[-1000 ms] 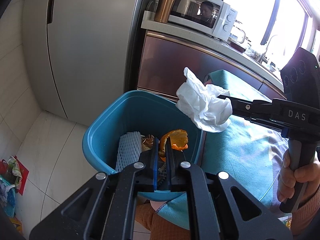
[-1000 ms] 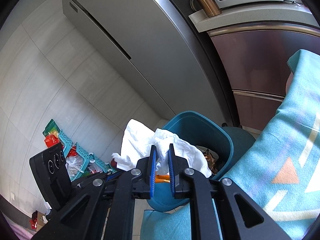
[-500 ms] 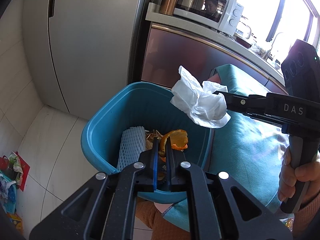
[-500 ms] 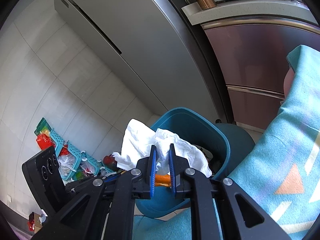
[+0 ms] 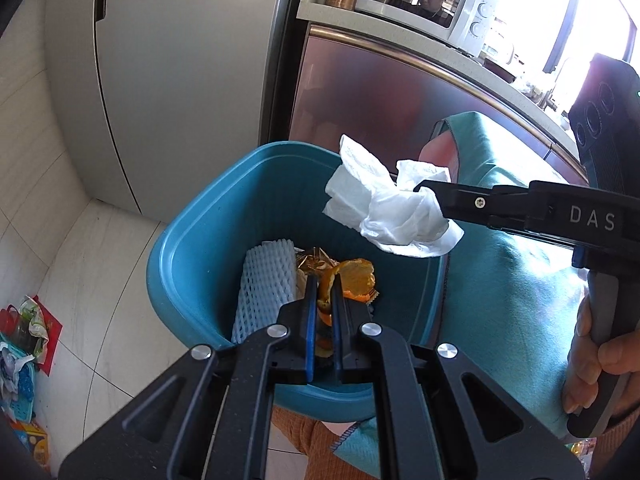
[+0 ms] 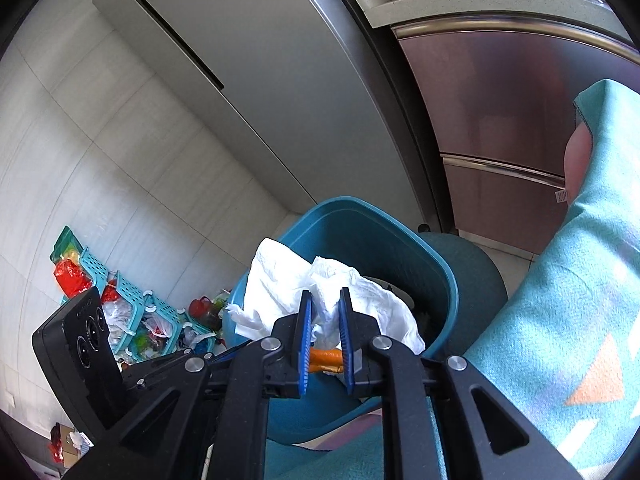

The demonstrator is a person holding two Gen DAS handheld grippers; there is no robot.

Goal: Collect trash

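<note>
Lowered nearer the blue bin (image 5: 192, 248): left gripper (image 5: 323, 280) clamped on orange peel (image 5: 356, 278) inside it, right gripper (image 6: 325, 300) pinching white tissue (image 5: 384, 212) above its rim.

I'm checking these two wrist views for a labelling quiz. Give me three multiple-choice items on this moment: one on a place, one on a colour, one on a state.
1. Where does the crumpled white tissue hang?
A. over the bin's opening
B. on the floor tiles
C. on the microwave

2. What colour is the trash bin?
A. red
B. teal blue
C. white

3. How is the orange peel at this moment?
A. lying loose on the cloth
B. pinched in the left gripper above the bin
C. buried under the foam net

Key: 1 A, the right gripper holds the tissue over the bin's far rim. 2 B, its wall and rim show teal blue in both views. 3 B, the blue pads close on the peel, beside the white foam net inside the bin.
</note>
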